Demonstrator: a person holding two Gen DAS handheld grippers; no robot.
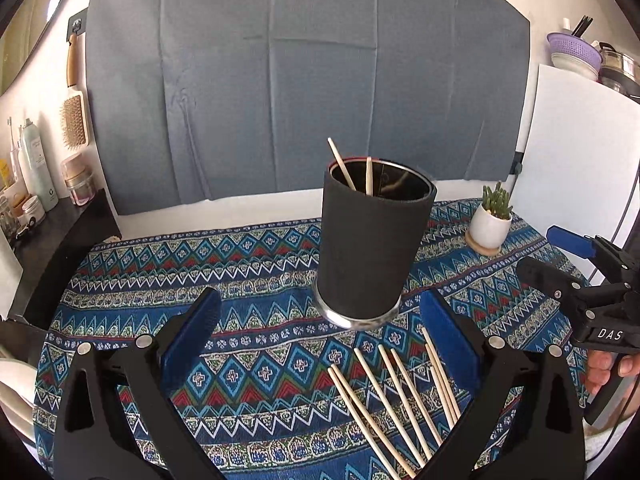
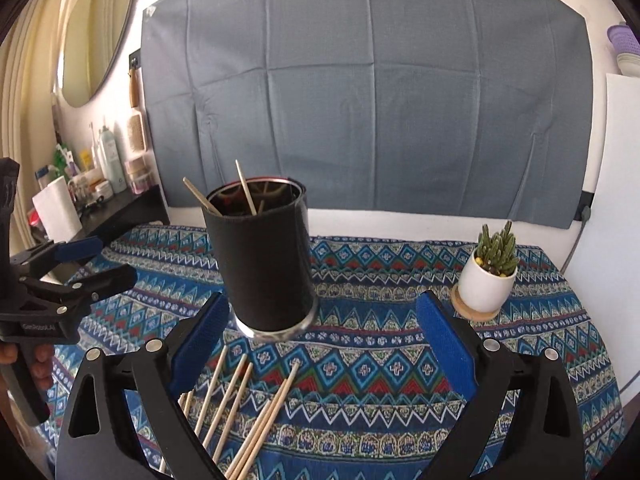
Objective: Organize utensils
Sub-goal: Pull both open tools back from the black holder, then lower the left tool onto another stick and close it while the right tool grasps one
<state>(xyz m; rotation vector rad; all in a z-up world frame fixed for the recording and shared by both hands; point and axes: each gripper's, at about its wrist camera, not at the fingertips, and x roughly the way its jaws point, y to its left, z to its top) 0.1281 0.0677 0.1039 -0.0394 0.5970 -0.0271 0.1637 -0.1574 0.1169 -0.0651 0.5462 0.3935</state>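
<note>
Left wrist view: your left gripper [image 1: 320,312] is spread wide with nothing in it, blue pads [image 1: 192,332] hanging over the cloth [image 1: 160,272] on the surface. The black cup [image 1: 372,248] stands upright just past the fingertips, with two sticks [image 1: 342,164] leaning inside it. The loose chopsticks [image 1: 384,396] lie fanned out on the cloth between the cup and the right-hand pad, a couple of them running right alongside that pad. Your right gripper [image 1: 540,256] pokes in from the right edge, jaws apart and empty.

Right wrist view: your right gripper [image 2: 324,316] is also wide open, holding nothing. The cup [image 2: 264,260] sits just behind the left pad [image 2: 200,344]; can't tell if they touch. The chopsticks [image 2: 236,400] lie on the cloth down by that same pad. The left gripper [image 2: 100,256] shows at the left edge, released too. A little plant pot [image 2: 486,284] stands off to the right, well clear of everything.
</note>
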